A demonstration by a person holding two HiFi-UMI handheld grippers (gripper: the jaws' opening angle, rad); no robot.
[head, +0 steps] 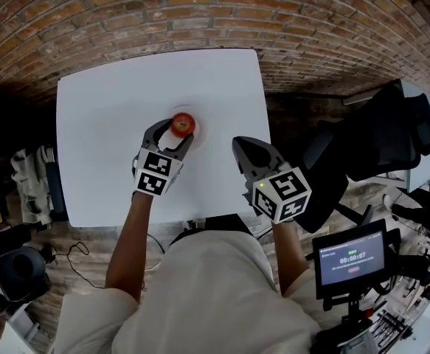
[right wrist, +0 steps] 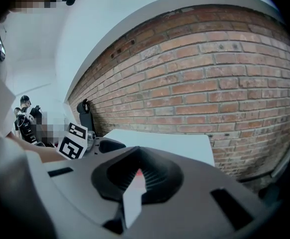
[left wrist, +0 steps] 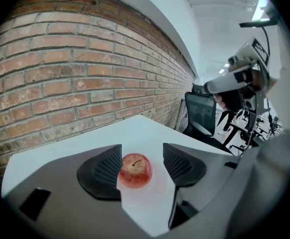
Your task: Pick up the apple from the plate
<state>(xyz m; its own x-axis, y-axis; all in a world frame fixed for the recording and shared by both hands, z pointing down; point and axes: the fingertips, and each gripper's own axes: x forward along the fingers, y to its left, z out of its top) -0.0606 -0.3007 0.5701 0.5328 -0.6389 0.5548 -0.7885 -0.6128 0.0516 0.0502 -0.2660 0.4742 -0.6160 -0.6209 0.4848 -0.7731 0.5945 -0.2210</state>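
Note:
A red apple (head: pixel 184 124) (left wrist: pixel 135 171) rests on a white plate (head: pixel 200 133) (left wrist: pixel 158 187) near the middle of the white table (head: pixel 104 161). My left gripper (head: pixel 176 131) (left wrist: pixel 142 161) is open, one jaw on each side of the apple; the left pad lies right against it and the right pad stands clear. To the right of the plate, at the table's right edge, my right gripper (head: pixel 243 146) (right wrist: pixel 135 156) is shut with nothing in it. From the right gripper view the apple is almost wholly hidden behind the jaws.
A brick wall (left wrist: pixel 75 73) runs along the far side of the table. A black office chair (head: pixel 392 131) stands to the right of the table, and a small screen on a stand (head: pixel 351 260) is at the lower right. Cables and gear (head: pixel 23 175) lie on the left.

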